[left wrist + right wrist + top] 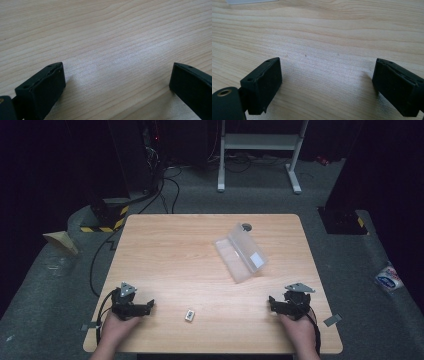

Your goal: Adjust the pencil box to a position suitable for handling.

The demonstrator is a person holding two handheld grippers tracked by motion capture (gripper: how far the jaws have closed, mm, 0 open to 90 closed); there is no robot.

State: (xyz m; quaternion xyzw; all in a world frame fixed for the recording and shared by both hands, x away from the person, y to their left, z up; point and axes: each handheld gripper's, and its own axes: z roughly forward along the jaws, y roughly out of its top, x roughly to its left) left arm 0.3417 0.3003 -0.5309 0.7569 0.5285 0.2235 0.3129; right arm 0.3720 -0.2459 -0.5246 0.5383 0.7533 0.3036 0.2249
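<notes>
A clear plastic box (241, 252) with a white label lies tilted on the wooden table (170, 250), right of centre. A small white block (189, 315) rests near the front edge, between my hands. My left gripper (131, 303) sits low at the front left, its jaws wide apart over bare wood (117, 72), so it is open. At the front right my right gripper (289, 302) is open too, with nothing between its jaws (327, 75). A pale edge of the clear box (252, 1) peeks in at the top left of the right gripper view.
A round grey grommet (246, 226) is set into the table behind the box. Beyond the table stand a white metal frame (260, 150) and dark equipment with cables (150, 180). A packet (389, 279) lies on the floor at the right.
</notes>
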